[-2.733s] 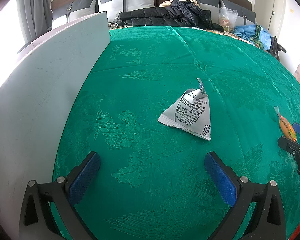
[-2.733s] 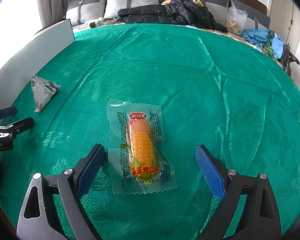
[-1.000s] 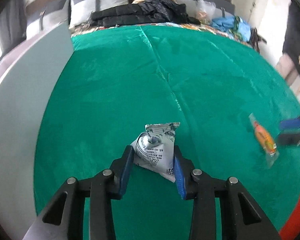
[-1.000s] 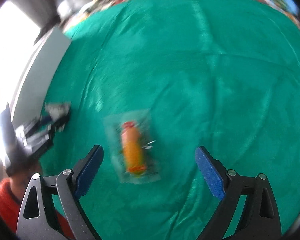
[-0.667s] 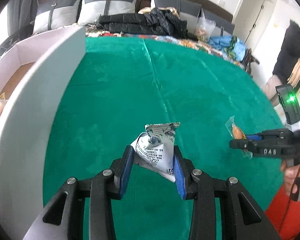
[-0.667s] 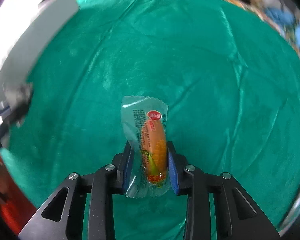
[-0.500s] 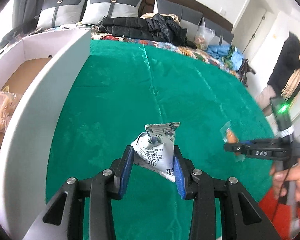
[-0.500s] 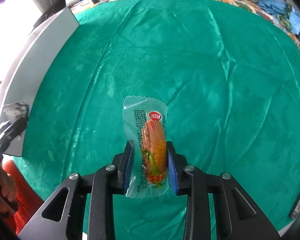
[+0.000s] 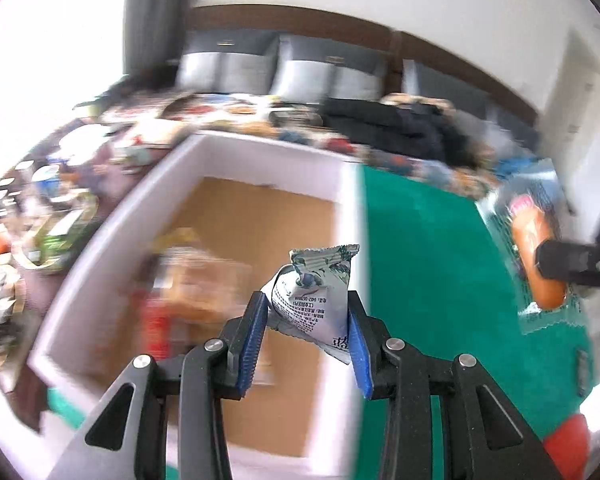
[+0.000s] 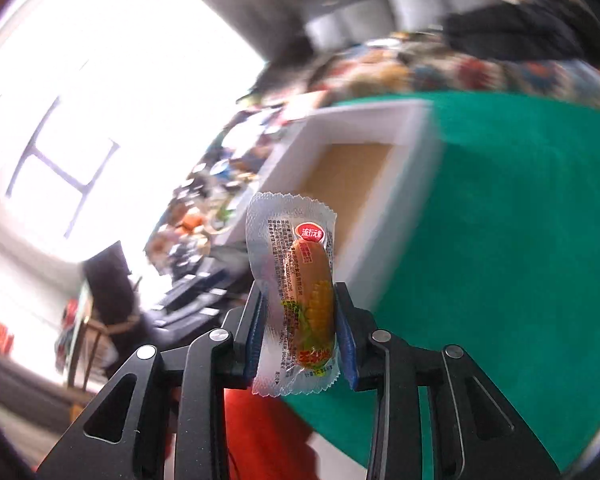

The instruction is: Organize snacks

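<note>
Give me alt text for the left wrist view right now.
The left gripper holds a grey triangular packet over a white box that already has blurred snacks inside. At right, above the green cloth, the right gripper holds a corn sausage.

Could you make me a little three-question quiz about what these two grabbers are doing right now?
1. True or false: the left gripper is open.
2. The right gripper grips: A) a corn sausage pack B) a can C) a spoon.
3. Fill in: the grey triangular packet hangs over a white ____.

Key: 1 false, it is shut on the packet. 2 A. 3 box, with other blurred snacks inside.
</note>
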